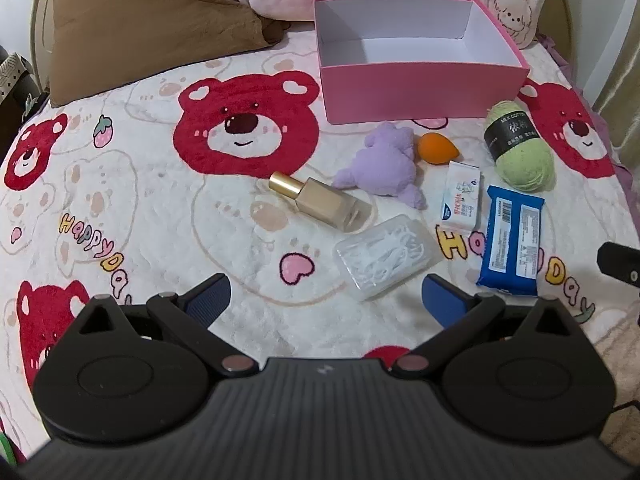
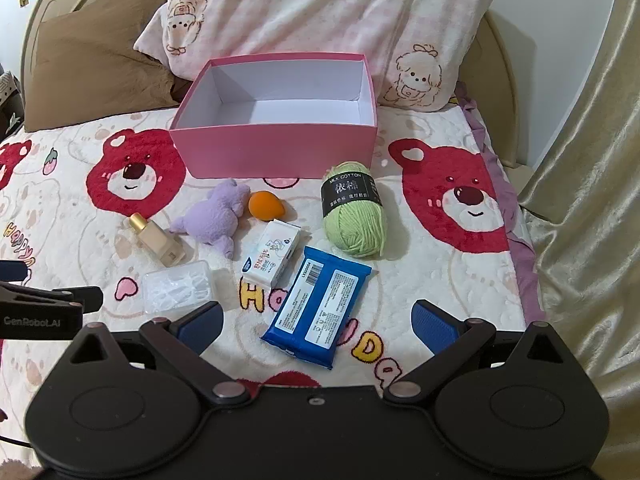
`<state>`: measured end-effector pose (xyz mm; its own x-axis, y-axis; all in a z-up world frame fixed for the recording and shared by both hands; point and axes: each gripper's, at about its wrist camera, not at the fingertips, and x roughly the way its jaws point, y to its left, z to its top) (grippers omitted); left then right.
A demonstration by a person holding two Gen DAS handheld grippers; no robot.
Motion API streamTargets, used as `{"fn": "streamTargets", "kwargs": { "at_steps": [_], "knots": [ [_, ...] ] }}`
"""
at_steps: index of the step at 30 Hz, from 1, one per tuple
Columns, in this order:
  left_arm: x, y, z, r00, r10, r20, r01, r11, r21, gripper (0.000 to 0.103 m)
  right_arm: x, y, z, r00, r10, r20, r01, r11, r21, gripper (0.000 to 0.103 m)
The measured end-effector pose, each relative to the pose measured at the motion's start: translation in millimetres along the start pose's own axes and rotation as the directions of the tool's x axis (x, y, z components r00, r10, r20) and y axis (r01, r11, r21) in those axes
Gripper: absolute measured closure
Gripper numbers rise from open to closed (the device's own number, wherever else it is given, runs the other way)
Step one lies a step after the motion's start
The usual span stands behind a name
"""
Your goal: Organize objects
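On fleece blanket: fuzzy yarn ball (green)

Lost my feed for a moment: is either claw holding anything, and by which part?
Nothing is held. The left claw and right claw both stand wide open above the blanket, with every item lying loose there.
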<state>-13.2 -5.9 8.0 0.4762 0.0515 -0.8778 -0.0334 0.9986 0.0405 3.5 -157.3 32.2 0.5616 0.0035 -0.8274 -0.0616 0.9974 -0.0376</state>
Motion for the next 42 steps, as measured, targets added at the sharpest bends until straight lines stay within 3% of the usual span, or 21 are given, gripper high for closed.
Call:
{"fn": "streamTargets", "kwargs": {
  "at_steps": [19,33,42],
  "knots": [
    [4,2,3,1.000,-0.008,-0.005,0.008,0.997,-0.071,0.000,3,-3,0,1.000,-0.004,-0.006,0.004,1.000,0.007,0.001],
    [7,3,-4,0.998,-0.054,-0.018,0.052,0.993,-0.103,0.000,8,-8,-7,1.000,0.021,-0.017,-0.021,1.000,0.011,0.001],
    [-5,3,-2,0.996,-0.081,0.026,0.083,0.992,-0.093,0.000,6,-10,-7,1.000,0.013,-0.014,-0.013,1.000,0.012,0.001]
  ]
}}
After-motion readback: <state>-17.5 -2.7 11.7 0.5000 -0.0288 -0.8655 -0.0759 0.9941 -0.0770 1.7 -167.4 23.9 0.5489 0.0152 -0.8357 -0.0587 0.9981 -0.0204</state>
